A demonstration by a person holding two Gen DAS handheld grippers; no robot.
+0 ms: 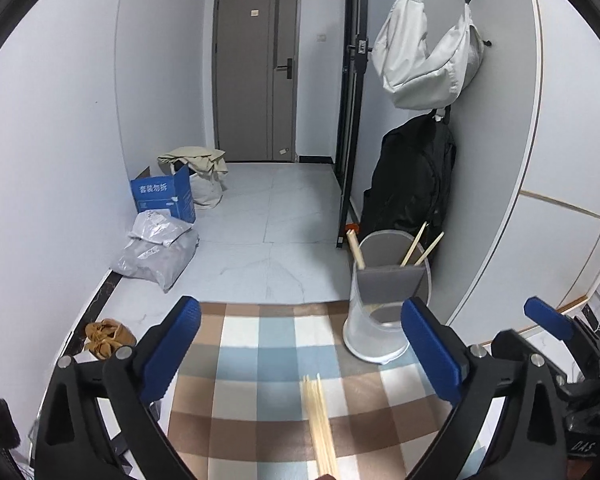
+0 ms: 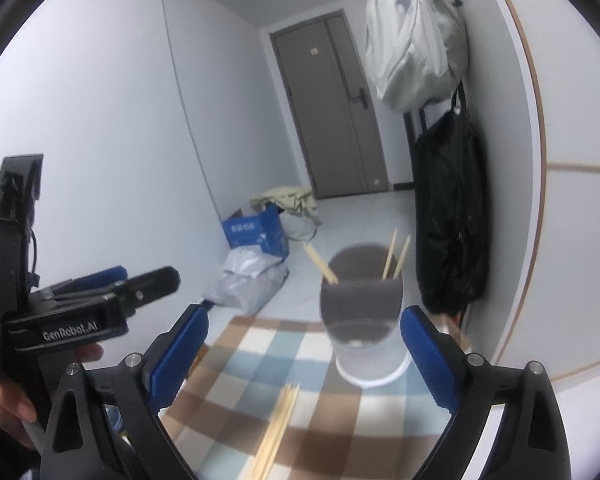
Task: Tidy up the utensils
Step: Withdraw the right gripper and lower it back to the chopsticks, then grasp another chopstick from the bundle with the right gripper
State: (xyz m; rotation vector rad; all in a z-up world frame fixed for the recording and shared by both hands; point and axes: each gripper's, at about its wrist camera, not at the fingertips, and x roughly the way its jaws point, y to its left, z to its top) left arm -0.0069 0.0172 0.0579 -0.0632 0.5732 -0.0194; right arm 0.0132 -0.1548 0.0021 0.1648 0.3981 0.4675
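Note:
A clear plastic utensil holder (image 1: 384,304) with a grey divider stands at the far right of a checked tablecloth (image 1: 260,360). Three wooden chopsticks (image 1: 418,246) stick out of it. A bundle of loose wooden chopsticks (image 1: 320,424) lies on the cloth in front. My left gripper (image 1: 300,360) is open and empty above the cloth, with the bundle between its fingers. In the right wrist view the holder (image 2: 364,320) and the bundle (image 2: 278,432) show too. My right gripper (image 2: 300,360) is open and empty over the bundle. The left gripper (image 2: 112,292) shows at the left.
The table's far edge drops to a tiled floor (image 1: 268,232). A wall (image 1: 512,200) with a hanging white bag (image 1: 428,56) and a black backpack (image 1: 412,176) stands right of the holder. A blue box (image 1: 164,196) and a grey parcel (image 1: 156,248) lie on the floor.

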